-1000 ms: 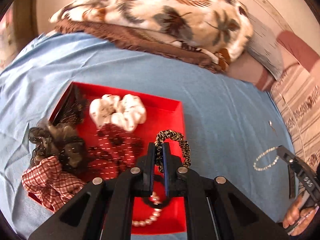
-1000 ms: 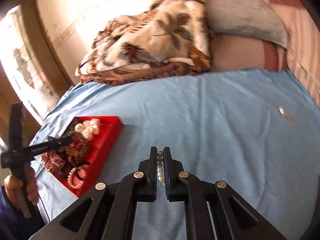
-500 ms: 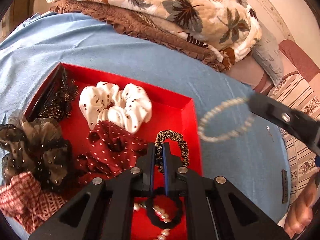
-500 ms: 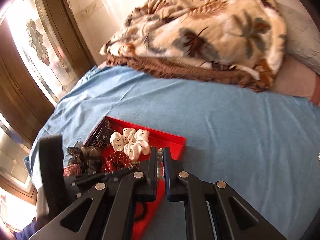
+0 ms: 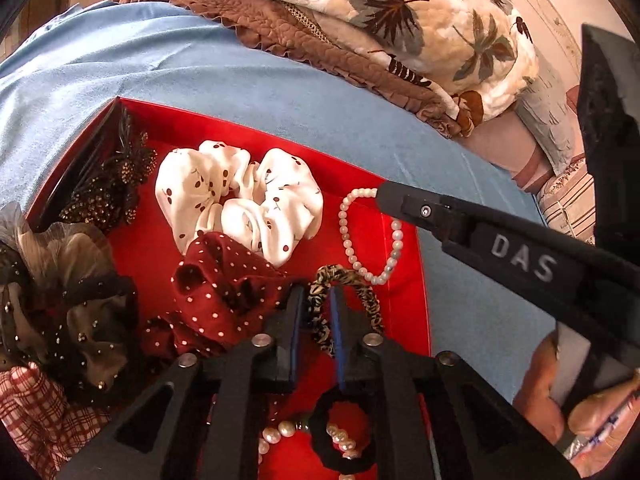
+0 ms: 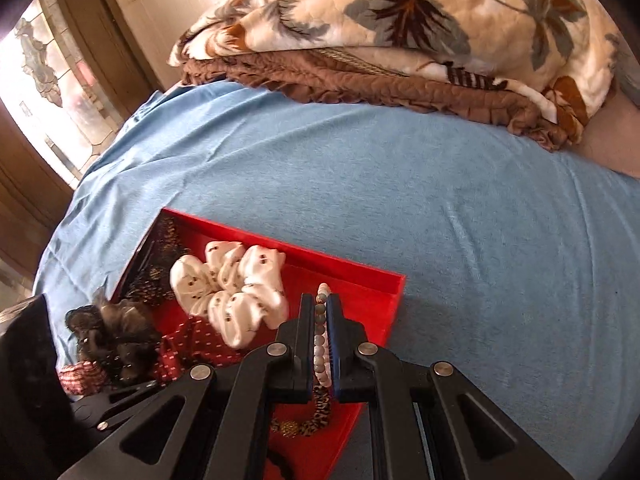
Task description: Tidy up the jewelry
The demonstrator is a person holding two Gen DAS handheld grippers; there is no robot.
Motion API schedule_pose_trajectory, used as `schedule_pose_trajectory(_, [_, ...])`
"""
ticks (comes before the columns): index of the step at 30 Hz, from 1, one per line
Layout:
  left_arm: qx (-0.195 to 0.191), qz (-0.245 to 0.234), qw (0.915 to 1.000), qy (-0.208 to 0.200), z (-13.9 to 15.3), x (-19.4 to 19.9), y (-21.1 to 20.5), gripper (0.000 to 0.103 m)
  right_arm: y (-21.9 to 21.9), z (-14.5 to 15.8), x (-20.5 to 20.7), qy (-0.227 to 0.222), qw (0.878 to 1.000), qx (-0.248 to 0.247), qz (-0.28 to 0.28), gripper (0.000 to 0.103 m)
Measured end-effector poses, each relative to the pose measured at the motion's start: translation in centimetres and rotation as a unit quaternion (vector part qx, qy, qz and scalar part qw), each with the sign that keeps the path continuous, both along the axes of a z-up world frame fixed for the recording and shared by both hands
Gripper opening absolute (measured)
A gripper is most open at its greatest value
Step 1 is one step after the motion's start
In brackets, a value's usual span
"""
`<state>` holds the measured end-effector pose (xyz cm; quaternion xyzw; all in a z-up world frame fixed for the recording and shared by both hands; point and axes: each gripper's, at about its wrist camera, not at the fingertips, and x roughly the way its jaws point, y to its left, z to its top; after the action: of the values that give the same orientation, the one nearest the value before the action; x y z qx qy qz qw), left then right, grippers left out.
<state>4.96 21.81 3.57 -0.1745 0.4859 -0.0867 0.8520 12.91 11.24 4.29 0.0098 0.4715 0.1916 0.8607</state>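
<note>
Now the right gripper (image 6: 320,312) is clamped on a pearl bracelet (image 5: 370,236) hanging over the red tray (image 5: 420,300). Inside that tray, the left gripper (image 5: 316,308) jaws are opening around a leopard-print hair tie (image 5: 360,296).

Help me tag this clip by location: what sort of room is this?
Most likely a bedroom. The red tray of hair ties and bracelets sits on a bed covered with a blue sheet, a folded leaf-print blanket lies at its far end, and a pillow shows beside it.
</note>
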Motion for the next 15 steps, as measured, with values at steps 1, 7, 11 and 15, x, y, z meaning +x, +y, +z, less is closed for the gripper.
schedule_pose_trajectory(1, [-0.003,0.000,1.0000,-0.002,0.2,-0.2,0.1,0.023,-0.2,0.1,0.0,-0.001,1.000,0.000,-0.003,0.007])
schedule_pose_trajectory(7, [0.000,-0.002,0.9999,-0.014,1.2,-1.2,-0.2,0.034,-1.5,1.5,-0.9,-0.022,1.000,-0.005,-0.014,0.026])
schedule_pose_trajectory(11, [0.013,-0.012,0.9994,-0.030,2.2,-2.2,-1.0,0.034,-3.2,2.8,-2.6,-0.041,0.999,-0.008,-0.020,0.028])
schedule_pose_trajectory(15, [0.041,-0.017,0.9971,-0.063,3.9,-3.6,-1.8,0.042,-5.8,3.3,-5.5,-0.050,0.998,-0.011,-0.028,0.032])
